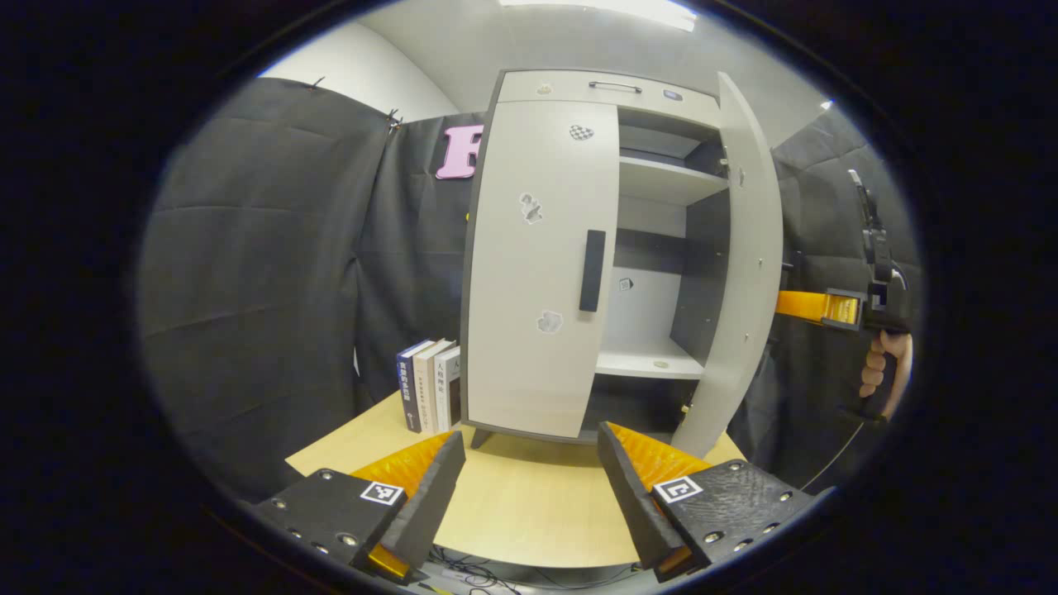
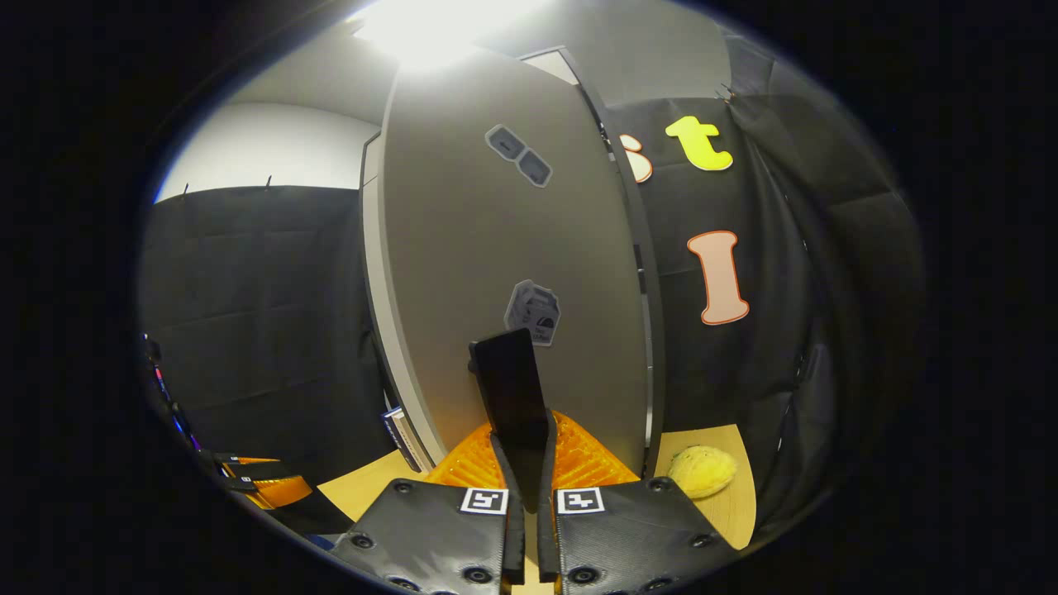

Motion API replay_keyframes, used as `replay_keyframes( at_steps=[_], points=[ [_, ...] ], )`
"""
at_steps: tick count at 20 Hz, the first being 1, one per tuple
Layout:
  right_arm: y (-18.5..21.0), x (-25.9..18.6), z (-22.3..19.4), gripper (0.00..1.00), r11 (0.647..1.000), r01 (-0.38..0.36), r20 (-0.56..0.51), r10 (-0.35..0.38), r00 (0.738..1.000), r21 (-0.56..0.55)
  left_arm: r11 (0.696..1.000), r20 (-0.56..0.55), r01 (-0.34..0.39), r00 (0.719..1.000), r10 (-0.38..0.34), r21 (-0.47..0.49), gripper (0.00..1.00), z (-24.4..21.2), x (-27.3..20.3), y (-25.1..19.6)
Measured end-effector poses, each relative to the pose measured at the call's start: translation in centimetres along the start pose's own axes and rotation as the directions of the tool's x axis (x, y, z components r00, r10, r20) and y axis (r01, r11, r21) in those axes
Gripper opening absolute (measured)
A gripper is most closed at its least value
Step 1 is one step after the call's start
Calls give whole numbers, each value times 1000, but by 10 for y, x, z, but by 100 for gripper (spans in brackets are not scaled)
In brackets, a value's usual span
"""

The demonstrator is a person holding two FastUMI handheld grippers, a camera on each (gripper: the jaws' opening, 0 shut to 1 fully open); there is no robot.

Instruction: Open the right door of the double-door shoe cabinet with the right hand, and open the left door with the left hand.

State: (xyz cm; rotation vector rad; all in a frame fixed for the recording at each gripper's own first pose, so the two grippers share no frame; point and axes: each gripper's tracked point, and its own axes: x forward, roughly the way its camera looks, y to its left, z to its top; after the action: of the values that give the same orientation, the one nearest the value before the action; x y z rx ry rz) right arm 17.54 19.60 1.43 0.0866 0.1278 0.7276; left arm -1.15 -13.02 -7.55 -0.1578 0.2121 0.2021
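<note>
One door stands swung out: my right claw (image 2: 522, 463) clamps the right door's handle (image 2: 511, 388); my left claw (image 1: 529, 487), agape, must next reach the left door's handle (image 1: 592, 270).

- Each finger of the left gripper (image 1: 529, 487) is backed by a dark, textured block studded with round screws.
- A square black-and-white marker is fixed on each block, just behind the jaws.
- The same blocks, screws and paired markers are seen on the right gripper (image 2: 526, 463).
- Ribbed, translucent panels are set beside the jaws.
</note>
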Motion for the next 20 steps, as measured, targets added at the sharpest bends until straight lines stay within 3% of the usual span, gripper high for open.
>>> replay_keyframes(
  at_steps=[7, 10, 12, 14, 16, 20],
  points=[
    [-14, -2, 3, 7, 999, 51, 21, -51, 998, 5, 1000, 7, 9, 1000, -9, 14, 94, -1, -9, -18],
    [-24, -4, 4, 7, 993, 121, 33, -122, 992, 12, 999, 2, 28, 1000, -28, 32, 94, 1, -4, -24],
    [-40, -6, 8, 7, 982, 187, 47, -187, 981, 5, 998, 9, 37, 999, -37, 44, 94, 8, 0, -21],
    [-29, -2, 6, 6, 983, 173, 36, -175, 984, 65, 998, 20, 53, 998, -54, 41, 94, 17, 5, -17],
    [-27, -3, 6, 7, 972, 208, 53, -215, 975, 110, 997, 22, 60, 998, -61, 43, 94, 20, 7, -10],
    [-40, -6, 5, 6, 958, 273, 44, -278, 960, 87, 996, 17, 68, 997, -69, 49, 94, 24, 15, 16]
  ],
)
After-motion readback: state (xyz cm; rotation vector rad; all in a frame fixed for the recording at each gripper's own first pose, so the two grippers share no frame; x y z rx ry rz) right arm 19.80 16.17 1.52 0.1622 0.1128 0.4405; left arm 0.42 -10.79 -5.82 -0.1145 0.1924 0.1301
